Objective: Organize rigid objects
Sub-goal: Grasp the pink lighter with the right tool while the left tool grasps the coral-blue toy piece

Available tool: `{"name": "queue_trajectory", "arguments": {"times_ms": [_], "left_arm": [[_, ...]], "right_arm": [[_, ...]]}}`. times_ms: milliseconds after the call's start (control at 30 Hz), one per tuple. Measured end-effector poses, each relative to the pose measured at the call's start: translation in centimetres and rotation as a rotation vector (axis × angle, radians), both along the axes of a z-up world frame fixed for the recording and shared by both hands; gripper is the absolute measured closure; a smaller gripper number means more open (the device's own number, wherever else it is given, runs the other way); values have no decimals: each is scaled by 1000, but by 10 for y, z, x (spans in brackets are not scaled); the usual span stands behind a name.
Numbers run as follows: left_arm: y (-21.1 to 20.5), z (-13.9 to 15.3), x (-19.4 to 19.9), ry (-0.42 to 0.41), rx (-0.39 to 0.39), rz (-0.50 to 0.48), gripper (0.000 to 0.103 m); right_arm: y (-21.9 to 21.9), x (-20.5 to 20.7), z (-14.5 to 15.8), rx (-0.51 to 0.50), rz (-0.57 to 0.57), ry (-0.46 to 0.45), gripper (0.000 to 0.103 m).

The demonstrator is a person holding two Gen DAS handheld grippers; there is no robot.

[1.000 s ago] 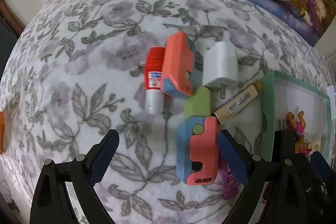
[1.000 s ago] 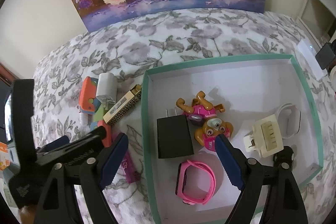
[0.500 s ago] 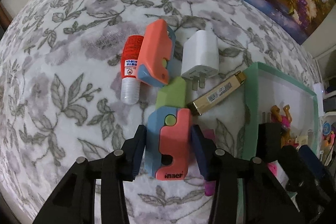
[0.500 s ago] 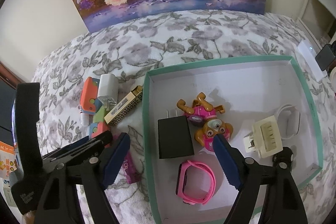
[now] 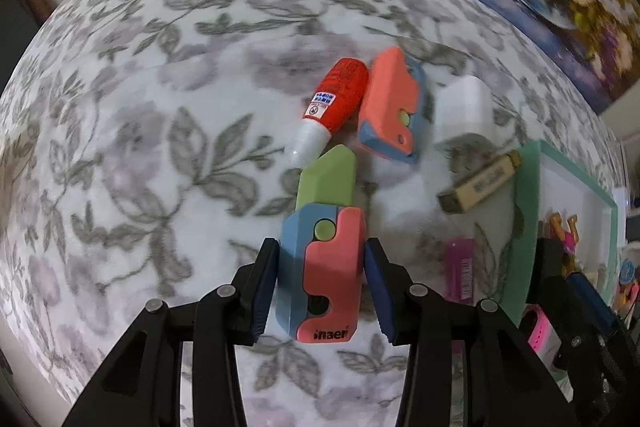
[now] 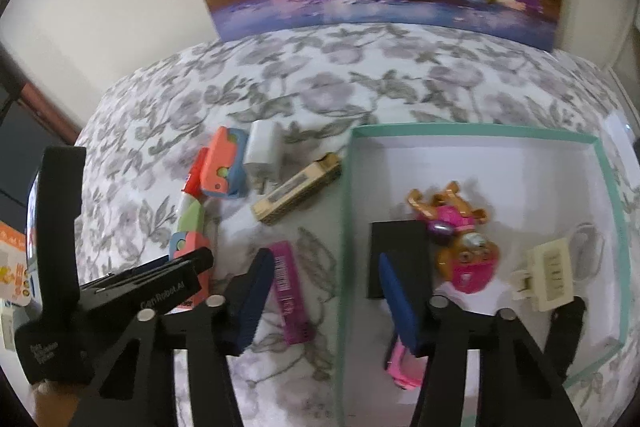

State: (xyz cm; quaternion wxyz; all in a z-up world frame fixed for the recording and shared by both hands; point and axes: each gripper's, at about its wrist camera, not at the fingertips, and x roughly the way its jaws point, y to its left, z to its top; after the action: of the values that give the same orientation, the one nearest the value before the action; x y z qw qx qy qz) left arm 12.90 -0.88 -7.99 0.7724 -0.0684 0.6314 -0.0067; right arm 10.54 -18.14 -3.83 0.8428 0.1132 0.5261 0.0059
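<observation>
Sorting midway: my left gripper (image 5: 320, 283) clamps the toy knife (image 5: 322, 267); my right gripper (image 6: 324, 303), half-closed, holds nothing. Five items fill the box (image 6: 346, 227); five remain outside.

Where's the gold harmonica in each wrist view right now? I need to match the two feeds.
Left wrist: the gold harmonica lies right of centre, slanted, just left of the teal box rim.
Right wrist: the gold harmonica lies left of centre, slanted, just left of the same rim.
Shared landmark: the white charger beside it.
</observation>
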Motion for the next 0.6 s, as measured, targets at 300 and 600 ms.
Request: {"name": "queue_trajectory", "arguments": {"times_ms": [300,600], "left_arm": [[30,4,-3,-1,-7,52,58],[49,3,7,5,-18,65,58]], "right_arm": [[20,2,-7,32,72,12,59],[35,8,-28,13,116,65,63]]}}
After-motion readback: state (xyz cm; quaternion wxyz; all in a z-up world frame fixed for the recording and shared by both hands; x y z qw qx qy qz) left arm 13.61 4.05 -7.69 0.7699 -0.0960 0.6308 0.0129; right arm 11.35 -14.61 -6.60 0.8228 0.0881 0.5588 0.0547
